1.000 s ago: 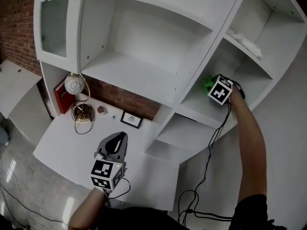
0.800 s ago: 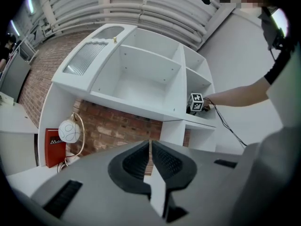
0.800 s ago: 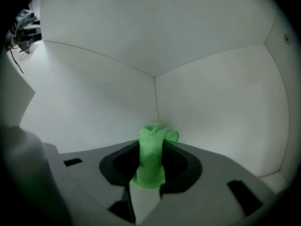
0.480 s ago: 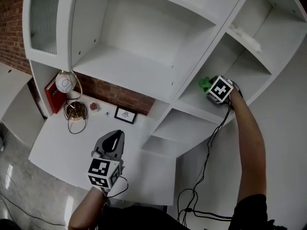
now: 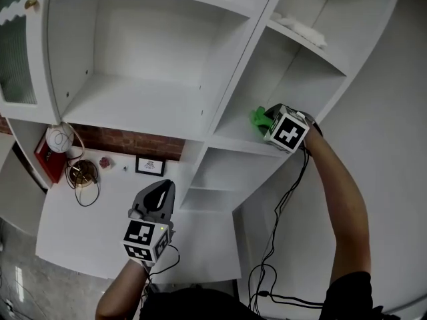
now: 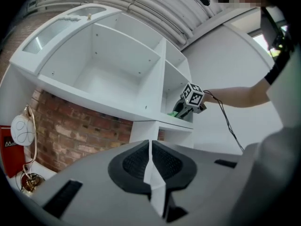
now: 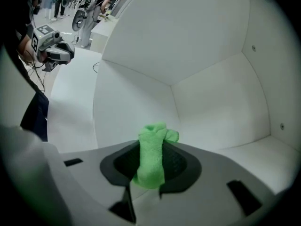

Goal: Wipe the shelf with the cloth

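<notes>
green cloth (image 7: 151, 155) in right hand-held gripper (image 7: 150, 173)

The right gripper (image 5: 267, 120), clamped on the cloth (image 5: 257, 117), sits at the front edge of a narrow shelf compartment (image 5: 230, 127), hemmed by the divider (image 5: 232, 79) on its left and the back panel ahead. The wide compartment (image 5: 133, 102) beside it is open. On the desk (image 5: 100, 232), a lamp (image 5: 60, 139), red book (image 5: 44, 157) and frame (image 5: 149, 166) crowd the back edge; the front is free.

A home-style study corner: a white shelf unit (image 5: 133, 105) stands against a brick wall (image 5: 127, 142) over a white desk (image 5: 87, 225) carrying a framed picture (image 5: 149, 166) and a red book (image 5: 45, 153). Beyond, people (image 7: 96, 6) stand in an open hall.
</notes>
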`<action>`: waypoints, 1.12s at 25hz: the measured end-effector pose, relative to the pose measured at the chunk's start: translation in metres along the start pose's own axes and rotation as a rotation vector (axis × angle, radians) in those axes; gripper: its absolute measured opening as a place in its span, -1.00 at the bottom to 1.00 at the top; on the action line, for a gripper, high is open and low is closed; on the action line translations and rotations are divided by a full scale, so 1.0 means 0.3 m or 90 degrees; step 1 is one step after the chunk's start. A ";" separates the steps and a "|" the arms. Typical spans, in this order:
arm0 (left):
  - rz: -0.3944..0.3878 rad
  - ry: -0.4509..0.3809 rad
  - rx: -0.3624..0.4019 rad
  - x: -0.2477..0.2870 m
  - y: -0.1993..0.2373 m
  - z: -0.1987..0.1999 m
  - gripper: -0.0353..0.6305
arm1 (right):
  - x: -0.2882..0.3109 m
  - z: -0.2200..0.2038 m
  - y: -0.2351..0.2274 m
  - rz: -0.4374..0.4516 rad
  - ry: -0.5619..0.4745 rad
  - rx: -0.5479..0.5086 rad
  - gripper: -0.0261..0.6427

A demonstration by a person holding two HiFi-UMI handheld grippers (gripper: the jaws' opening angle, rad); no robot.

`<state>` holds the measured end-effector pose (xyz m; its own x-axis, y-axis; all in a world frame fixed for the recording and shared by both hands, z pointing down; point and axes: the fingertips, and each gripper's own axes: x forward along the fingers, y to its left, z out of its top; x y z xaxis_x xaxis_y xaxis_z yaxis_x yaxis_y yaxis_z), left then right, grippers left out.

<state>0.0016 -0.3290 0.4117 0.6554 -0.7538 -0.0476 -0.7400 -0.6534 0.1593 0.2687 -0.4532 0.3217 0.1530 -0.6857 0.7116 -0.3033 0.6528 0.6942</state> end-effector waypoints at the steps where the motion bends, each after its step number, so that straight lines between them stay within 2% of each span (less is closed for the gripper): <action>1: -0.011 -0.004 0.003 0.015 -0.009 0.015 -0.84 | -0.015 -0.005 0.014 -0.001 0.001 -0.001 -0.59; 7: -0.076 -0.037 0.014 0.093 -0.078 0.111 -0.84 | -0.099 -0.027 0.087 -0.009 0.000 -0.026 -0.59; 14: -0.160 -0.060 0.017 0.152 -0.177 0.165 -0.84 | -0.198 -0.070 0.167 0.020 0.016 -0.054 -0.58; 17: -0.182 -0.067 0.016 0.162 -0.191 0.173 -0.84 | -0.237 -0.069 0.106 -0.027 0.028 -0.059 -0.58; 22: -0.187 -0.067 0.012 0.173 -0.186 0.182 -0.84 | -0.192 -0.038 -0.089 -0.125 0.078 -0.075 -0.57; 28: -0.174 -0.077 0.027 0.120 -0.161 0.212 -0.84 | 0.026 -0.025 -0.249 -0.147 0.155 -0.072 -0.57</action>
<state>0.0514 -0.3289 0.3396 0.8104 -0.5503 -0.2012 -0.5455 -0.8339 0.0837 0.2996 -0.5049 0.2761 0.4293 -0.7314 0.5299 -0.1301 0.5305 0.8376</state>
